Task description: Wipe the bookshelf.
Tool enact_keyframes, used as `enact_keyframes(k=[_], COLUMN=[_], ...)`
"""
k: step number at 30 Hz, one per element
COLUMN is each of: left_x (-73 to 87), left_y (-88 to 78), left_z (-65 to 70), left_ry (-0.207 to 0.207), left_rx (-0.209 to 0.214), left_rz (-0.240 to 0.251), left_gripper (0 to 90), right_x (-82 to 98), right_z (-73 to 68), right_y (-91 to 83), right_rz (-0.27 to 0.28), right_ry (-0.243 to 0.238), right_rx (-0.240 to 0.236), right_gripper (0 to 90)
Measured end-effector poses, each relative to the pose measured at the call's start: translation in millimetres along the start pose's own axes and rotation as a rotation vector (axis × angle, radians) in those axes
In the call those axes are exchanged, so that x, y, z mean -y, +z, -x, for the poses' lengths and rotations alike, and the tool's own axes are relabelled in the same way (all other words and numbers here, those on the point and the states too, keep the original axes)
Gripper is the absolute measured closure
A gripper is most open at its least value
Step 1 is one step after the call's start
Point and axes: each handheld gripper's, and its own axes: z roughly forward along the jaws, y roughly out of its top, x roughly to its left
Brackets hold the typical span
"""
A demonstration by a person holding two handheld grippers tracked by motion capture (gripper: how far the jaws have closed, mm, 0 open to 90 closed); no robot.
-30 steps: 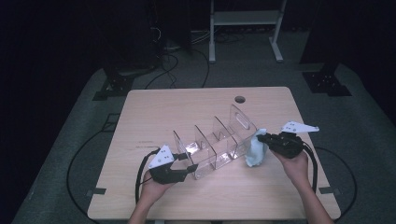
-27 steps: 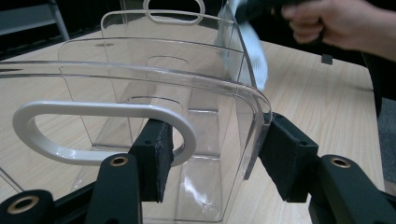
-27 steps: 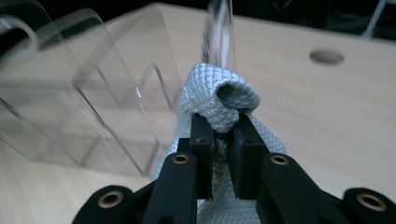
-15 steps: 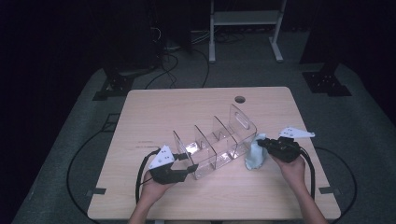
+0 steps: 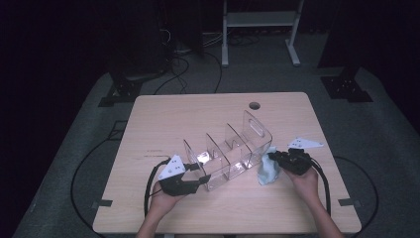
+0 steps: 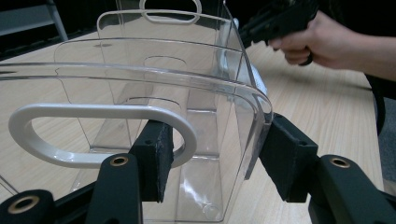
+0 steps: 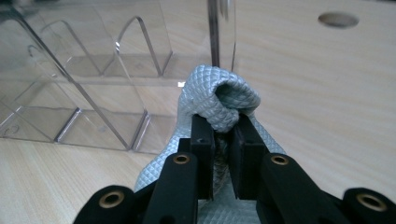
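Cloth [image 7: 219, 100] sits pinched in my right gripper [image 7: 223, 135], against the organizer [image 5: 228, 153]; my left gripper [image 6: 212, 161] clamps the organizer's end wall.

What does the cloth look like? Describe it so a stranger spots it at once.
On the wooden table, find the clear plastic organizer with dividers lying near the person's side. At its right end, the right gripper pinches a bunched cloth. It is pale blue-grey with a quilted diamond texture, the one soft, opaque thing beside the see-through plastic.
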Motion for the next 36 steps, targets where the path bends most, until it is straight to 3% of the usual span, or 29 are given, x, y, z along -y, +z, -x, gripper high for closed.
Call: enact_keyframes(k=[3, 8, 11, 13, 15, 19, 22, 27, 28, 29, 30, 32, 33, 36], left_x=[-0.2, -0.4, -0.4, -0.7, -0.8, -2.0, -3.1, -3.5, -3.6, -3.6, -4.1, -4.5, -4.6, -4.1], left_y=[0.0, 0.2, 0.8, 1.7, 2.1, 4.8, 7.3, 6.8, 6.8, 6.8, 6.3, 5.9, 5.6, 5.0], left_z=[0.7, 1.5, 1.8, 2.6, 3.1, 6.7, 11.7, 15.5, 17.2, 17.2, 18.7, 19.6, 20.0, 20.5], left_ry=[0.001, 0.003, 0.002, 0.002, 0.002, 0.011, 0.01, 0.0, -0.002, -0.002, 0.0, 0.003, 0.004, 0.003], left_rx=[0.0, 0.003, 0.003, 0.005, 0.005, 0.008, 0.009, -0.012, -0.021, -0.021, -0.036, -0.043, -0.045, -0.049], left_rz=[-0.002, -0.007, -0.005, -0.007, -0.008, -0.018, -0.024, -0.029, -0.03, -0.03, -0.035, -0.038, -0.04, -0.037], left_gripper=[46.6, 46.6, 46.6, 46.6, 46.6, 46.7, 46.7, 46.6, 46.6, 46.6, 46.6, 46.6, 46.6, 46.6], right_x=[-0.7, 23.6, 23.3, 13.1, 8.8, -11.6, -19.6, -15.4, -5.1, -5.1, 6.8, 10.6, 10.4, -5.8], right_z=[0.0, 9.0, 8.7, -2.0, -8.1, -43.6, -57.2, -61.6, -62.3, -62.3, -63.4, -64.0, -64.4, -63.0], right_y=[-0.3, 18.8, 16.4, 3.9, -1.0, -19.6, -19.9, -9.5, 0.9, 0.9, 13.9, 18.0, 18.6, -1.0], right_rz=[-0.003, -0.092, -0.071, -0.021, -0.004, 0.079, 0.109, 0.085, 0.032, 0.032, -0.034, -0.052, -0.053, 0.049], right_ry=[-0.006, 0.049, 0.066, 0.032, 0.016, -0.089, -0.107, -0.105, -0.104, -0.104, -0.099, -0.099, -0.098, -0.076], right_rx=[0.004, -0.009, -0.015, -0.041, -0.058, -0.108, -0.131, -0.136, -0.127, -0.127, -0.134, -0.133, -0.137, -0.131], right_gripper=[80.8, 80.8, 80.8, 80.8, 80.8, 80.8, 80.8, 81.0, 80.9, 80.9, 80.9, 80.9, 80.9, 80.9])
